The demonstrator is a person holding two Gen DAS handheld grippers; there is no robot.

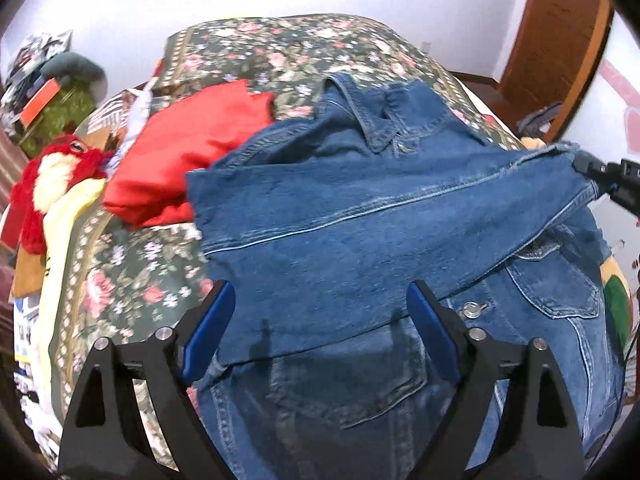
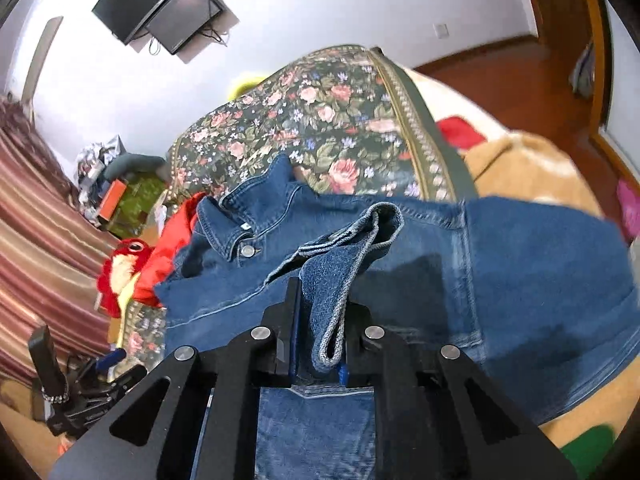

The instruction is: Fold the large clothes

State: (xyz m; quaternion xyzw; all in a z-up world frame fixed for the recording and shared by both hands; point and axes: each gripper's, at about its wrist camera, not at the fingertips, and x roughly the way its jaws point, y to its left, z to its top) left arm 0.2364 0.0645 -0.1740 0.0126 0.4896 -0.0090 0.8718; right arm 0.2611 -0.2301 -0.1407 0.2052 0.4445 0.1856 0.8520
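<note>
A blue denim jacket [image 1: 360, 208] lies on a floral bedspread [image 1: 120, 272], collar toward the far side, one sleeve folded across its front. My left gripper [image 1: 320, 300] is open just above the jacket's lower part, holding nothing. My right gripper [image 2: 324, 300] is shut on the jacket's sleeve cuff [image 2: 344, 264], which bunches up between the fingers above the jacket body [image 2: 520, 280]. The right gripper also shows at the right edge of the left wrist view [image 1: 600, 176], holding the sleeve end.
A red folded garment [image 1: 188, 160] lies left of the jacket. A red plush toy [image 1: 52, 184] and clutter sit at the bed's left edge. A brown blanket [image 2: 528, 168] lies right. A wooden door [image 1: 556, 40] and wall-mounted screens [image 2: 160, 8] stand behind.
</note>
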